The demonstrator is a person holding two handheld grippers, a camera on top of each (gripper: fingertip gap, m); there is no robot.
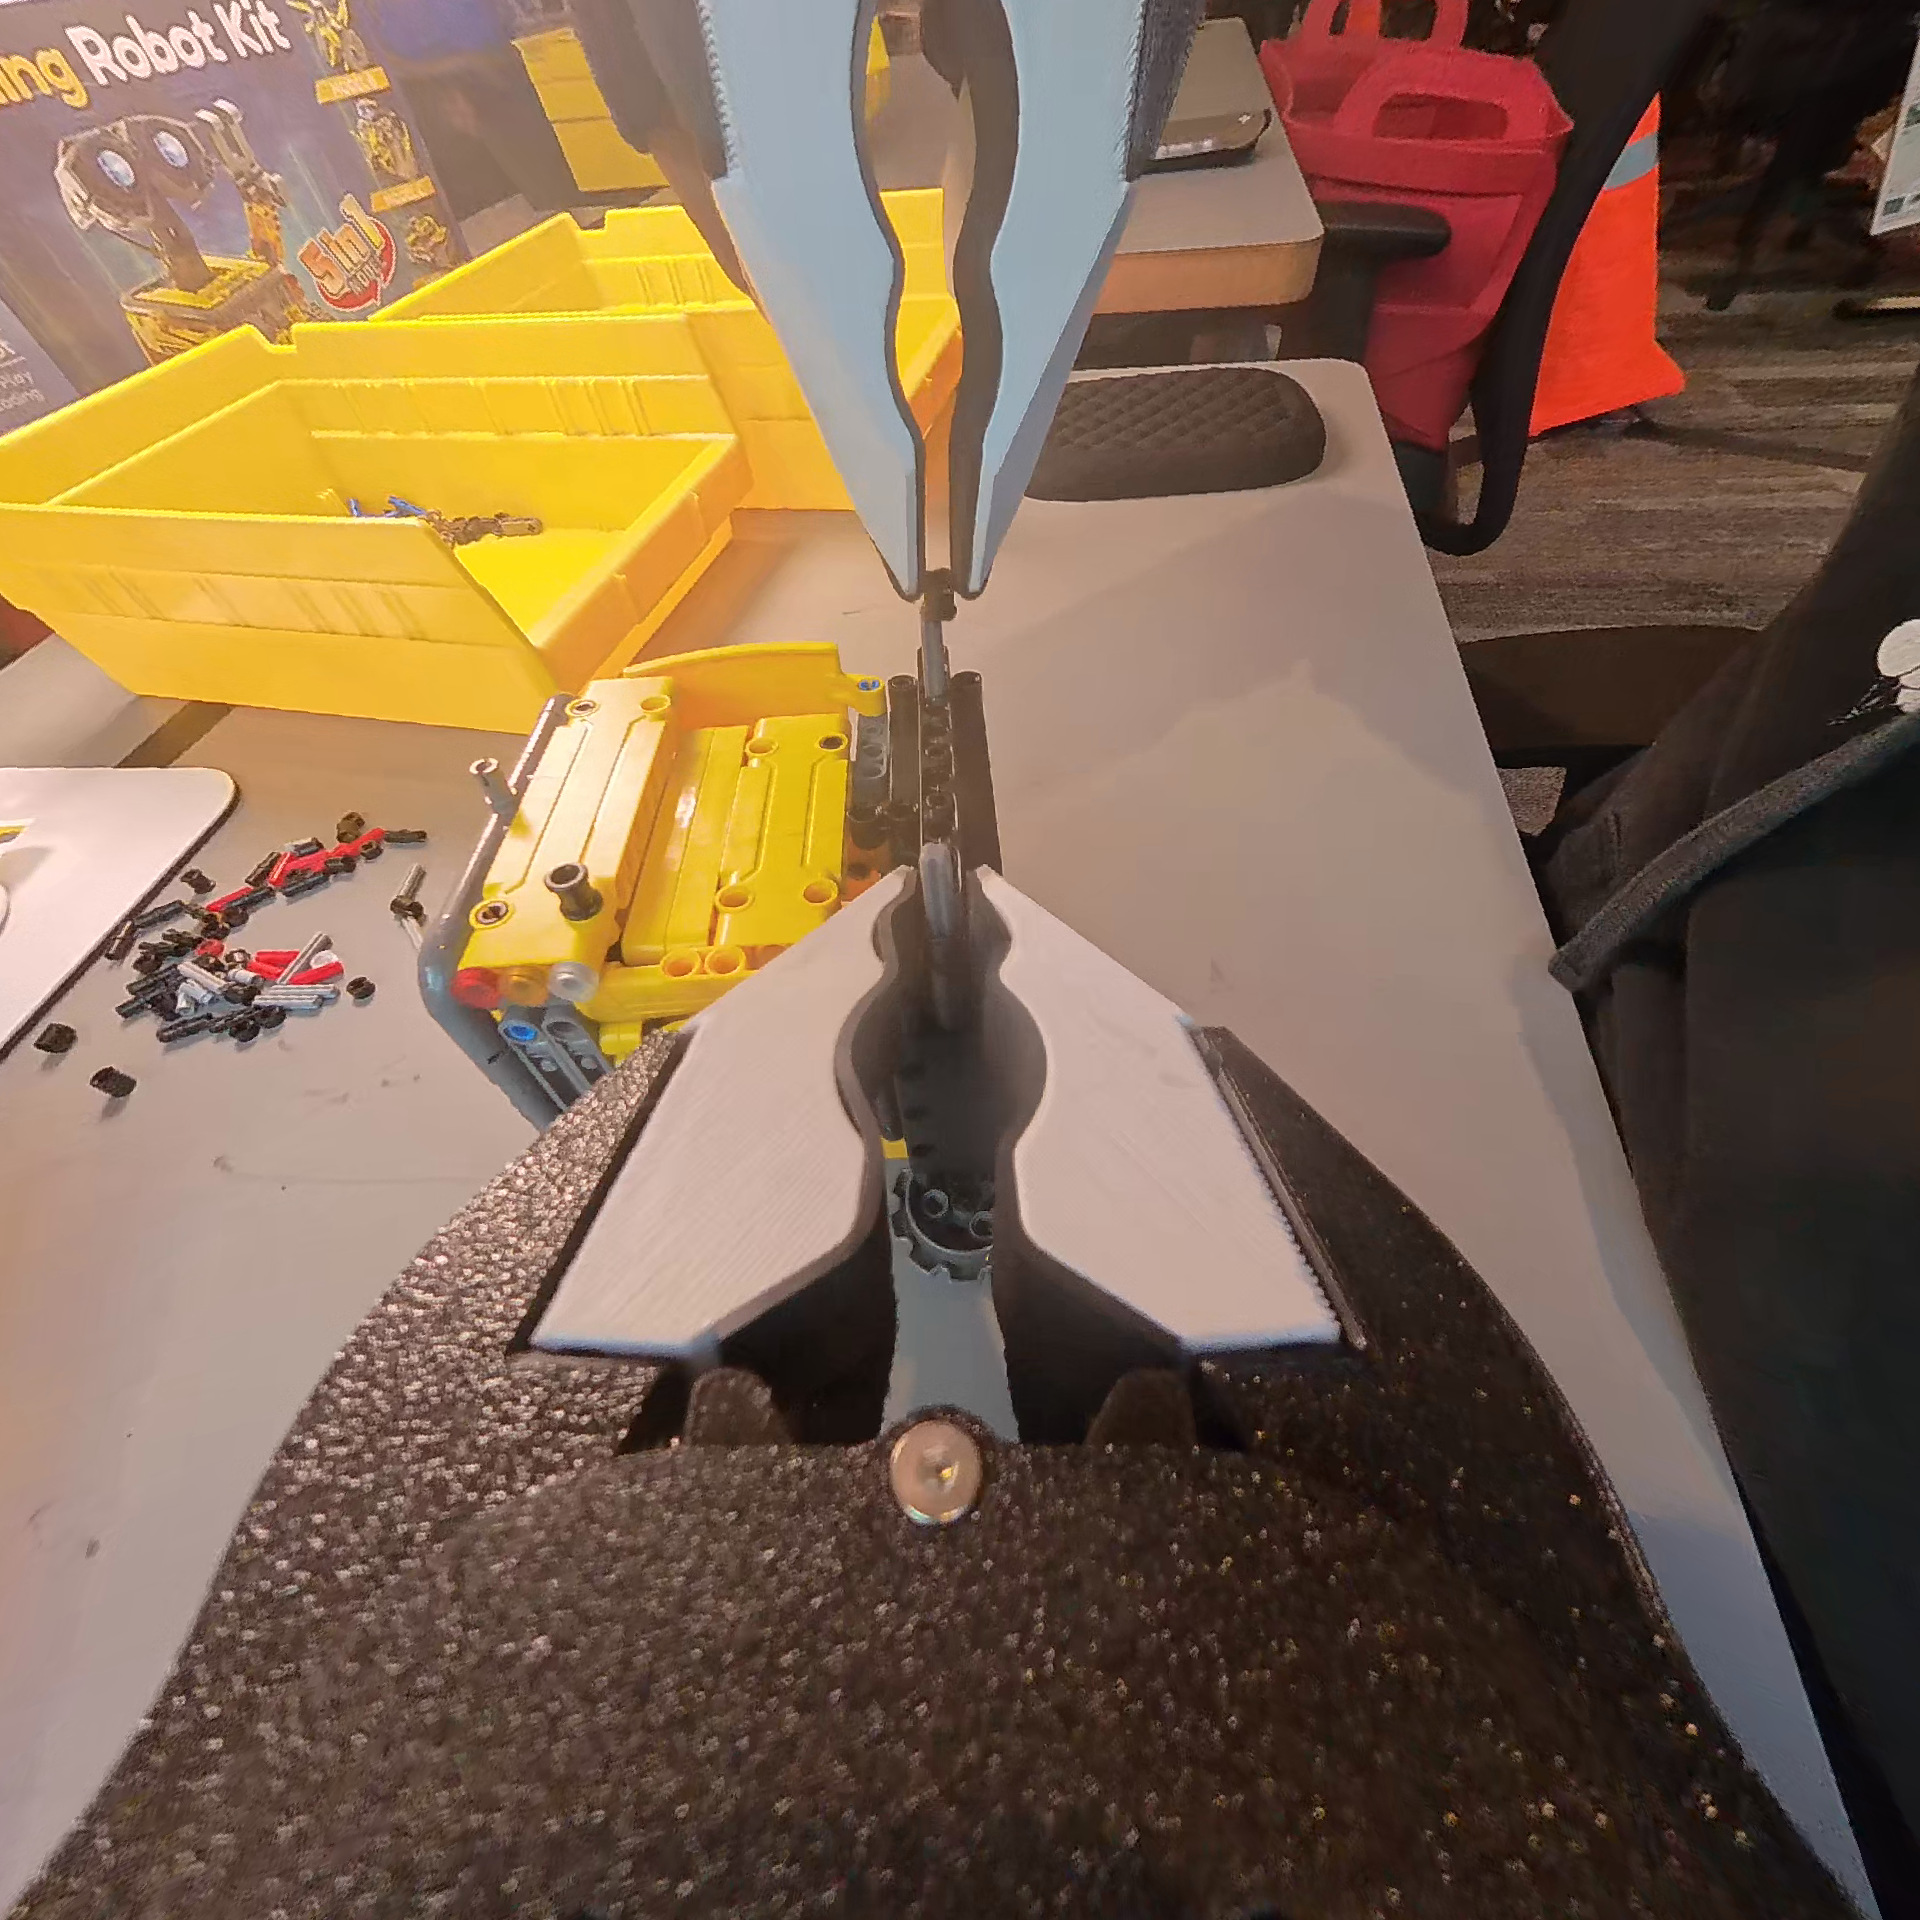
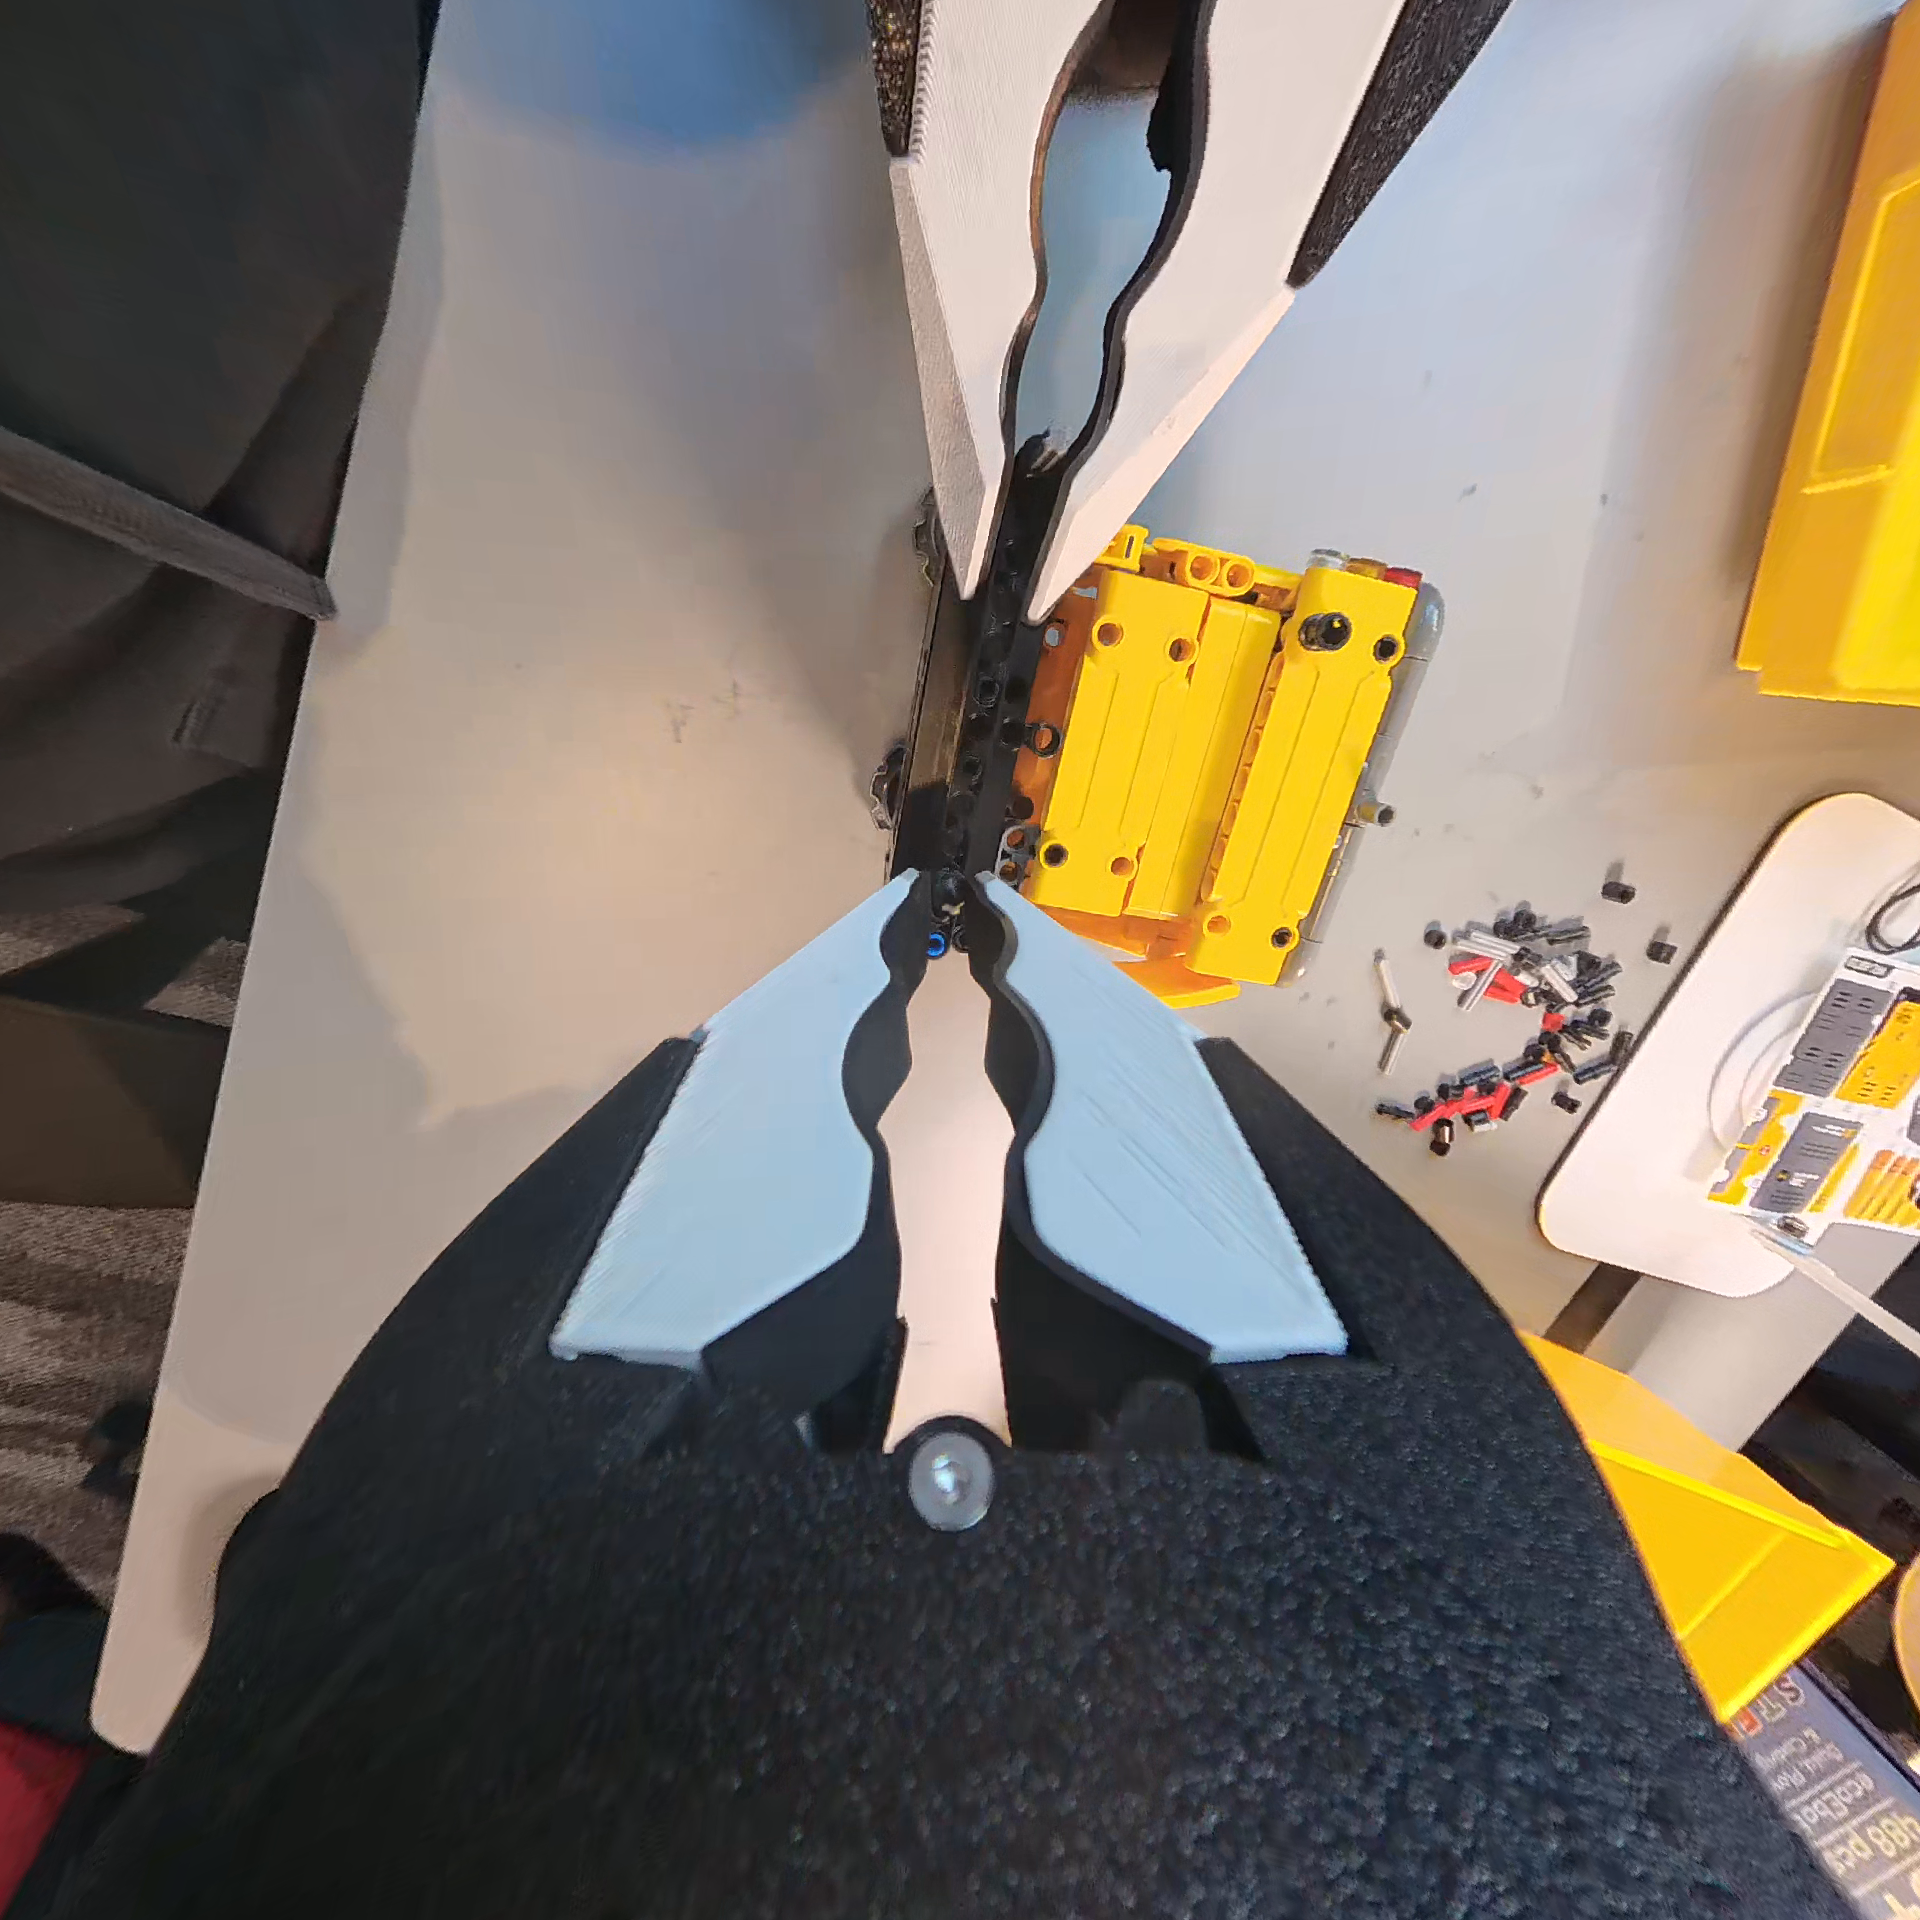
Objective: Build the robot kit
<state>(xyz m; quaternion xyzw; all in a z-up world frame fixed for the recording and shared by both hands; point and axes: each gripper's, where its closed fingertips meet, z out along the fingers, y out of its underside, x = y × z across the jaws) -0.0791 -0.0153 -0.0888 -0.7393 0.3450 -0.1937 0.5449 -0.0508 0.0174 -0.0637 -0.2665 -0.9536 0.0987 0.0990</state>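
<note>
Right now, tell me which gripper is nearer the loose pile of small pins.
Left. The left gripper grips the model's near end, beside the pin pile; the right gripper pinches the far end.

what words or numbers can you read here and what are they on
Dark blue box behind the yellow bins: large white lettering, which I won't copy.
Booklet beside the loose pins: print too small to read.
Yellow model: no writing seen.

Model on table; bins behind (loose pins left).
</note>
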